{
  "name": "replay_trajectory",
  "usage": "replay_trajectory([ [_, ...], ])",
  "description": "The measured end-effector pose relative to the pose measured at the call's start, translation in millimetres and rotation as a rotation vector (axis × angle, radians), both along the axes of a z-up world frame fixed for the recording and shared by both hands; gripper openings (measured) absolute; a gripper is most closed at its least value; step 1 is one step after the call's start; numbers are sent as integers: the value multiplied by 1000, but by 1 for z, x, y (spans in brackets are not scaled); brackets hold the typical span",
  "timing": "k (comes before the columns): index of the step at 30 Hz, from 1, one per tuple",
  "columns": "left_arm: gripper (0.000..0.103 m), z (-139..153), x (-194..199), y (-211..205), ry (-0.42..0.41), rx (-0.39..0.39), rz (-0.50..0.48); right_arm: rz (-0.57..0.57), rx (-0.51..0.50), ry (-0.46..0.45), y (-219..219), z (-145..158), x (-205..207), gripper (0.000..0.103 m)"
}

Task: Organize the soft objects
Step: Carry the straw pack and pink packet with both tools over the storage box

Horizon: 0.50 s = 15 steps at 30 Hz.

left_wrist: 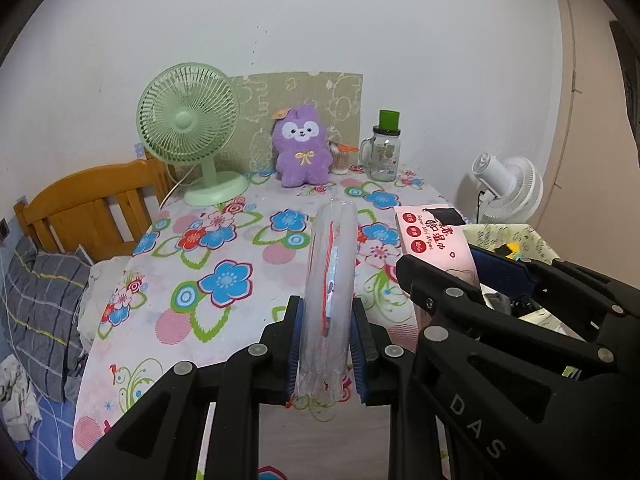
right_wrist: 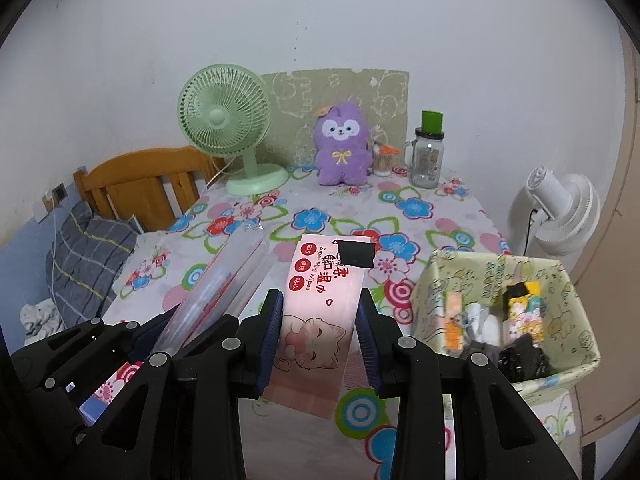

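Covering the table, the flowered cloth [right_wrist: 440, 216] carries a basket [right_wrist: 560, 280] at its right edge. Above the cloth's middle, the right gripper [right_wrist: 318, 344] clamps a pink wipes pack [right_wrist: 320, 304], and the left gripper [left_wrist: 326, 352] clamps a clear plastic packet [left_wrist: 332, 280].

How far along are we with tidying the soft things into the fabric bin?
Done: the fabric bin already holds several small packs. In hand: the left claw is shut on a clear plastic pack, and the right claw is shut on the pink wipes pack; neither is in the bin yet. Left: possibly the purple plush at the table's back.
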<state>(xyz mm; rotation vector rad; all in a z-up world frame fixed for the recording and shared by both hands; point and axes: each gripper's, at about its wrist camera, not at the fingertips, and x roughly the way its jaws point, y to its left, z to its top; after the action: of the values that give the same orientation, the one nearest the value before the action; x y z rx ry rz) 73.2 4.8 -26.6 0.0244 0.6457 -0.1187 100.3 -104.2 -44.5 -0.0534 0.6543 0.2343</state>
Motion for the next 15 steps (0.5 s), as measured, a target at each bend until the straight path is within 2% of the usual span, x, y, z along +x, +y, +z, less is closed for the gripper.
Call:
replay_trajectory([
  [15,21,13,2,-44,-30,4,-18,-18,13,-31,-44,16,0,39],
])
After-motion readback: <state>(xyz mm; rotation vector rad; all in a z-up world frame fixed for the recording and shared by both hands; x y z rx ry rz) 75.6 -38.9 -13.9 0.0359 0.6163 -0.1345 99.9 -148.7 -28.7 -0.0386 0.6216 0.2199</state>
